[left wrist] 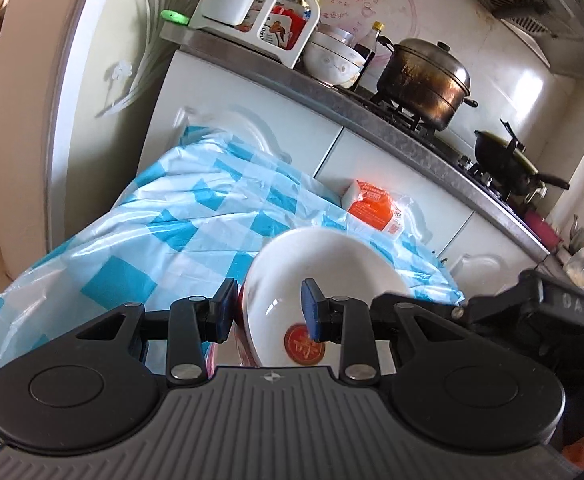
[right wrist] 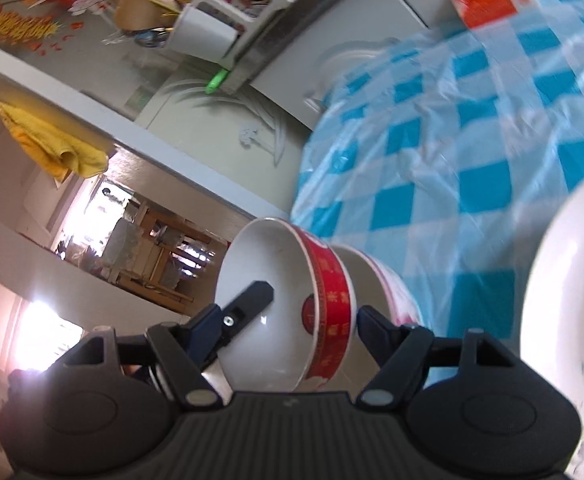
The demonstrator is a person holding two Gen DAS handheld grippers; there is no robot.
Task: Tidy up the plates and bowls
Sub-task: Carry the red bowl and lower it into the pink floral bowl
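Observation:
My left gripper (left wrist: 268,310) is shut on the rim of a white bowl (left wrist: 332,264) that has a red seal at its bottom. One pad is outside the wall and one is inside. The bowl hangs tilted over the blue-checked tablecloth (left wrist: 164,208). My right gripper (right wrist: 312,312) is shut on a red-banded bowl (right wrist: 332,280), tipped on its side. Its left finger (right wrist: 252,300) is inside the bowl and its right finger (right wrist: 372,328) outside. A pink-patterned bowl (right wrist: 384,280) sits right behind the red one; I cannot tell whether they are nested. A large white plate (right wrist: 572,300) fills the right edge.
An orange carton (left wrist: 372,204) stands at the table's far side by white cabinets (left wrist: 392,168). The counter above holds a steel pot (left wrist: 424,76), a wok (left wrist: 508,160), stacked bowls (left wrist: 332,60) and a white rack (left wrist: 252,12). A doorway (right wrist: 132,248) opens to the left.

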